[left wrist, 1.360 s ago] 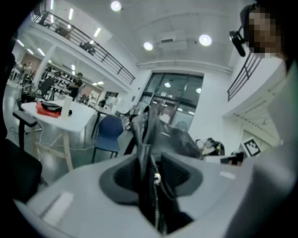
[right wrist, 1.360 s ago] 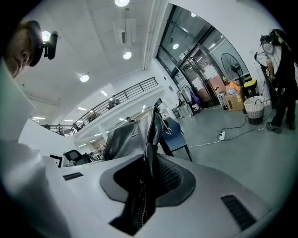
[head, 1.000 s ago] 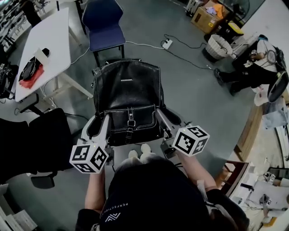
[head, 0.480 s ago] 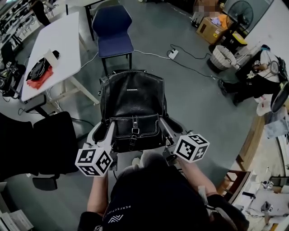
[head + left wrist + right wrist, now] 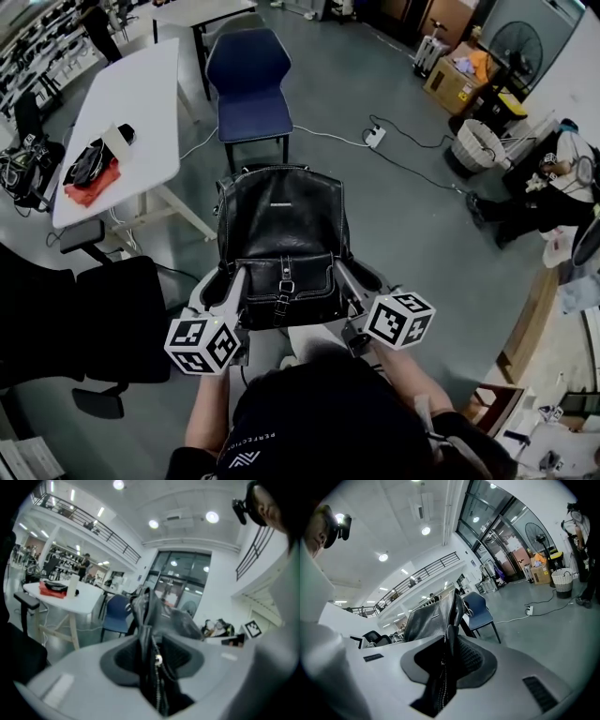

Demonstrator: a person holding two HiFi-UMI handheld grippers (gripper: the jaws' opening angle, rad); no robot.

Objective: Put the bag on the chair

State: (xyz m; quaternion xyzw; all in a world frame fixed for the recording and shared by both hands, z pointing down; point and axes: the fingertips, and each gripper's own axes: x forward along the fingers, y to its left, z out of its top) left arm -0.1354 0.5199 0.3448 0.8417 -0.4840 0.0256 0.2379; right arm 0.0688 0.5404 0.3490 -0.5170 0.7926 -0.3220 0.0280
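The left tongs (image 5: 234, 277) and right tongs (image 5: 345, 274) are each clamping a side edge of the bag (image 5: 281, 225); the chair (image 5: 251, 89) is standing straight ahead, toward upper centre.

The glossy black leather bag (image 5: 279, 225) shows pale stitching and a silver buckle on its front pocket (the zip teeth glint silver too). The left hand-held gripper (image 5: 232, 281) and the right hand-held gripper (image 5: 345, 274) are pale grey, each with white cube faces patterned in black squares. Far off, a dark blue moulded chair (image 5: 249, 89) stands on the grey concrete floor (image 5: 403, 216). At the left, a white worktop (image 5: 141, 103) bears a red cloth (image 5: 92, 184).
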